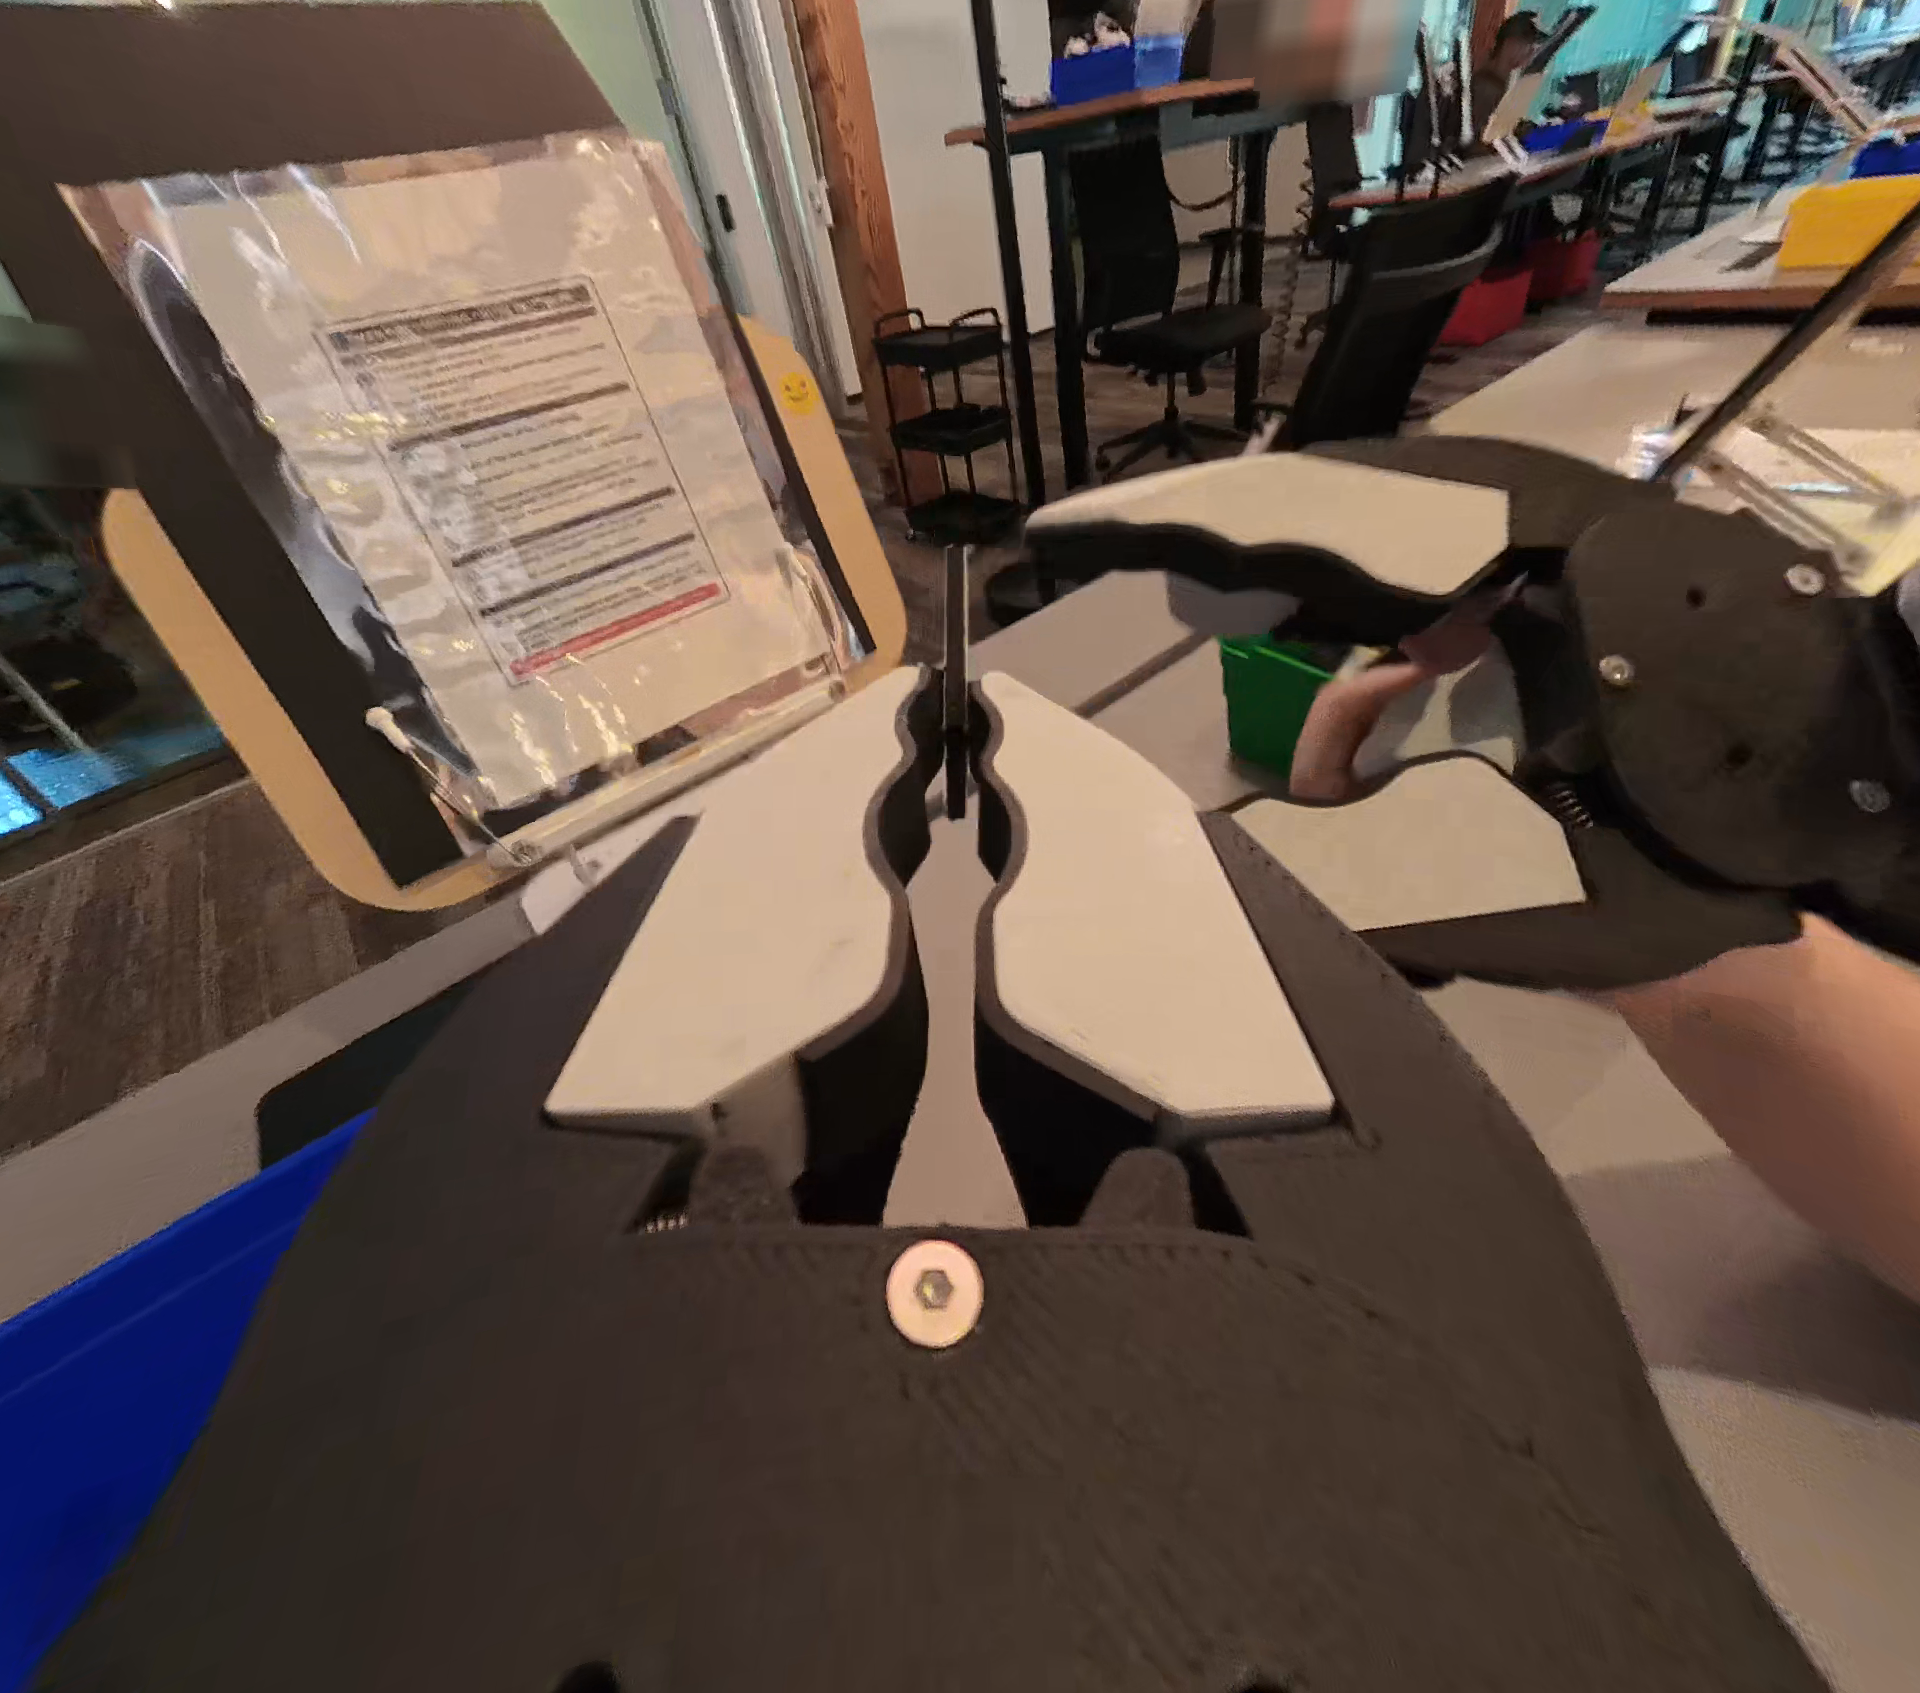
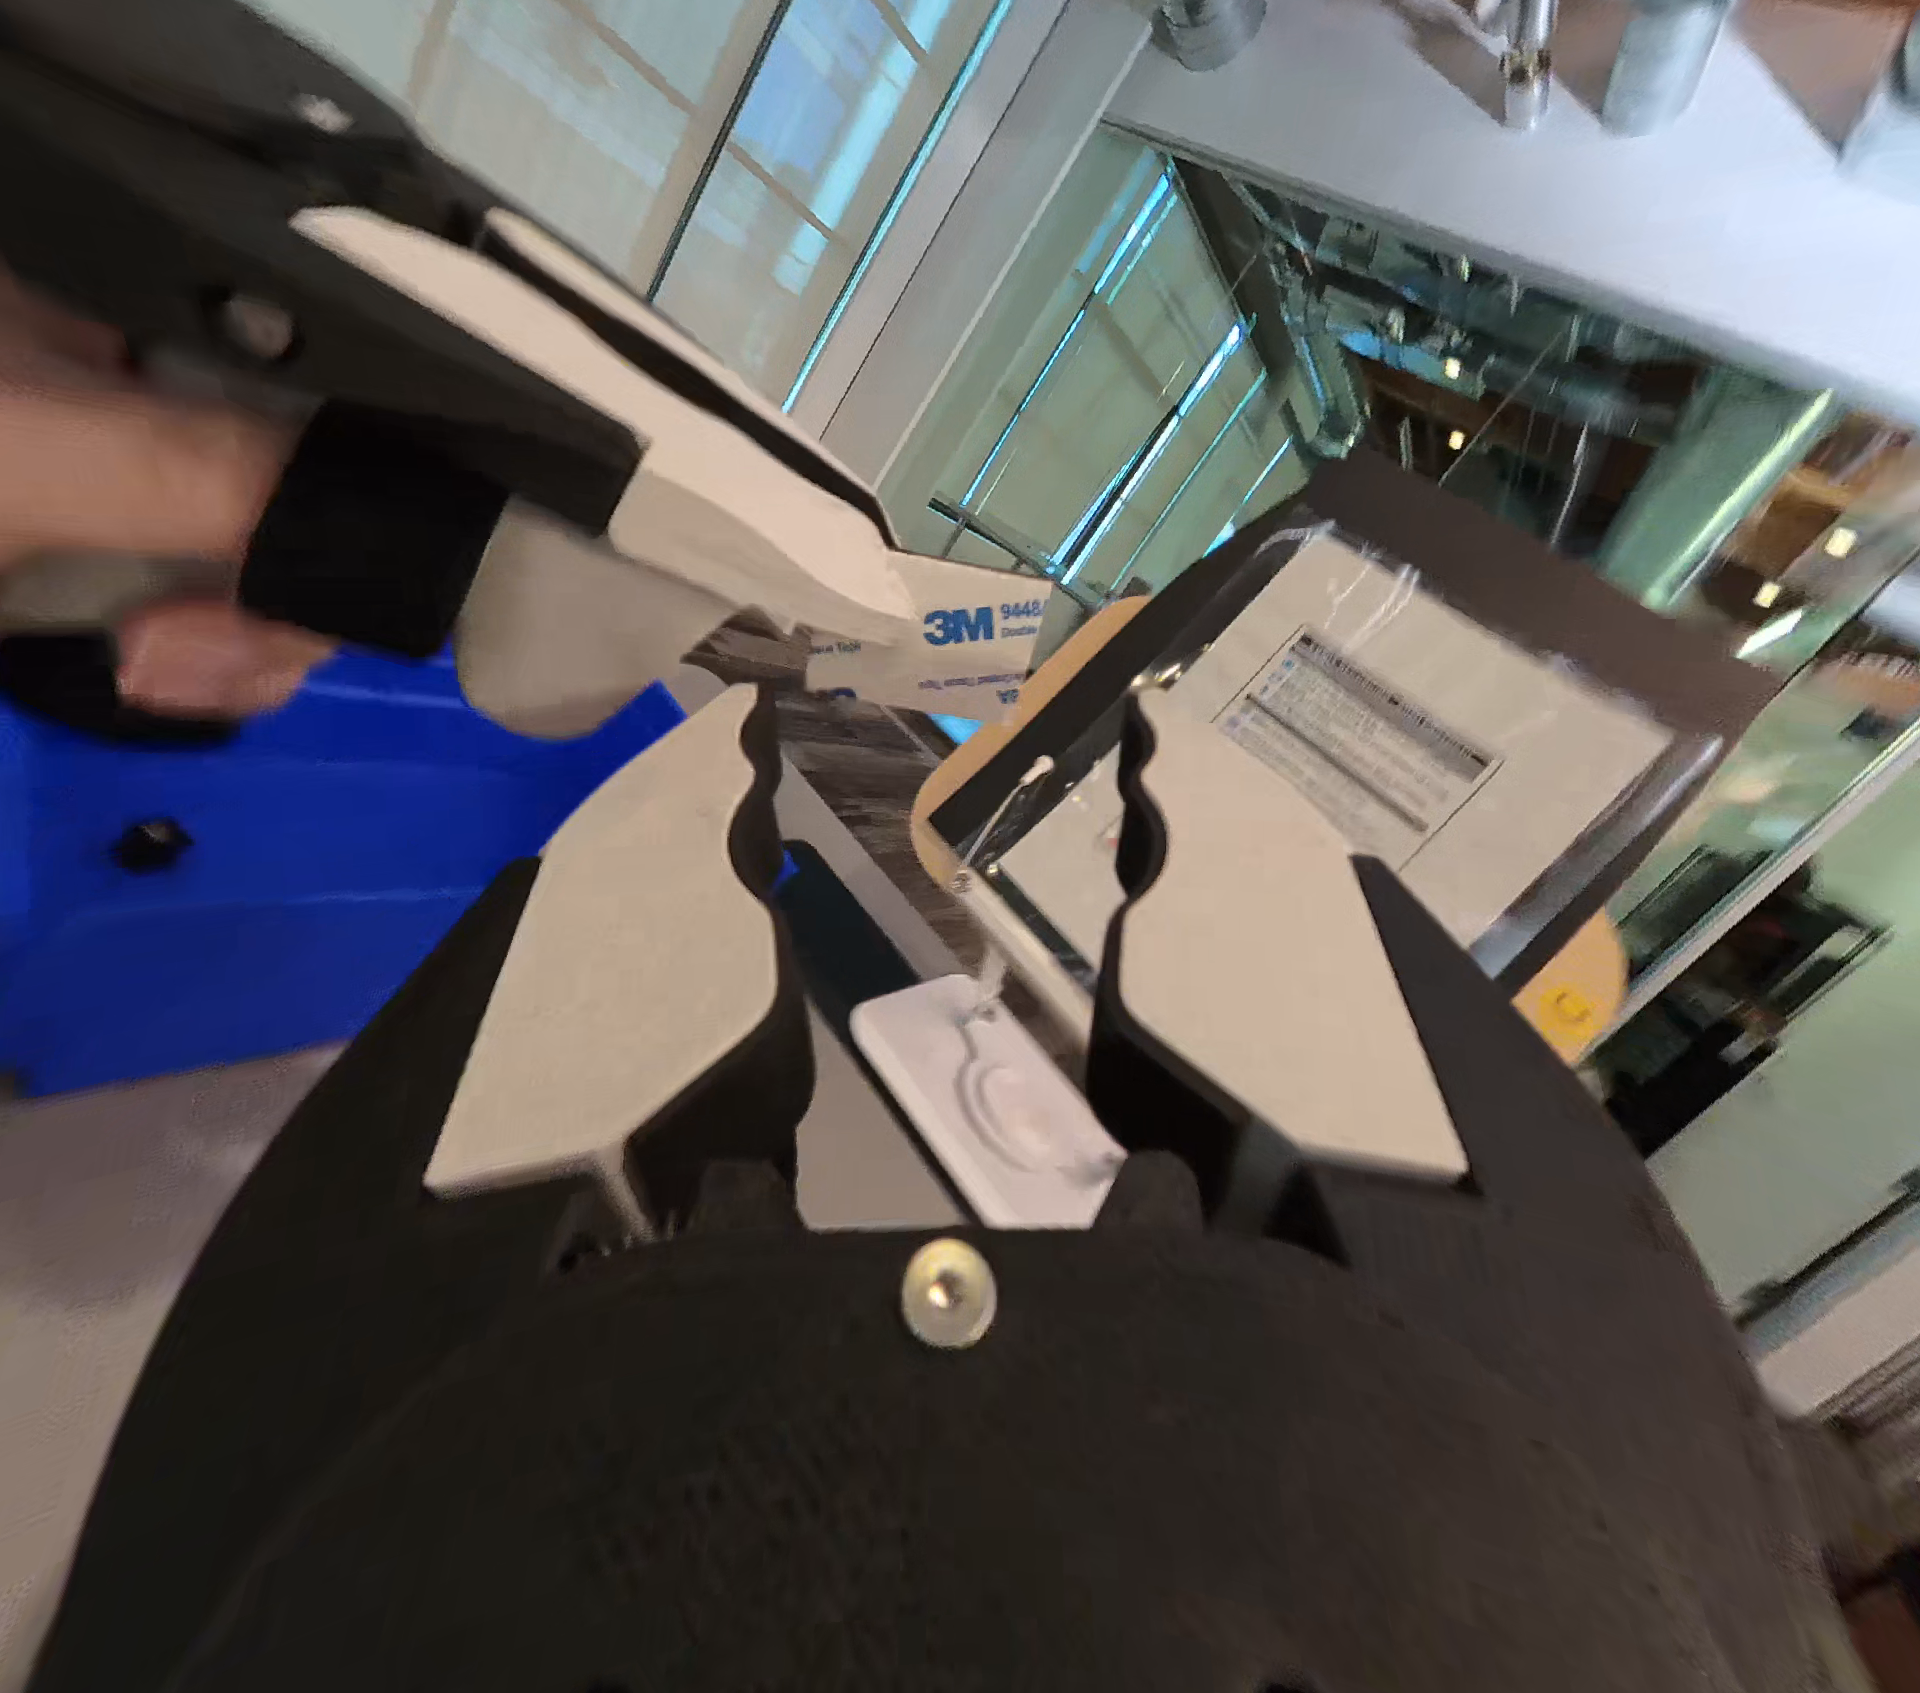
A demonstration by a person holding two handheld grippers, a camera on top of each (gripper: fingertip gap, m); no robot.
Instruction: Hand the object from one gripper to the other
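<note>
My left gripper (image 1: 954, 698) is shut on a thin flat piece (image 1: 954, 604), which stands upright and shows edge-on as a dark strip between the fingertips. In the right wrist view the same piece (image 2: 977, 635) is a white sheet with blue printing, pinched at the tip of the left gripper (image 2: 894, 599). My right gripper (image 2: 935, 713) is open and empty, its fingertips just below and beside the sheet without touching it. It also shows in the left wrist view (image 1: 1143, 677), open, coming in from the right, held by a hand.
A clear stand with a printed sheet (image 1: 499, 480) leans on a dark board ahead. A blue bin (image 2: 260, 864) sits at the left, a green bin (image 1: 1268, 708) behind the right gripper. A small white plate (image 2: 987, 1093) lies on the grey table (image 1: 1621, 1248). The grippers are tip to tip, or close to it.
</note>
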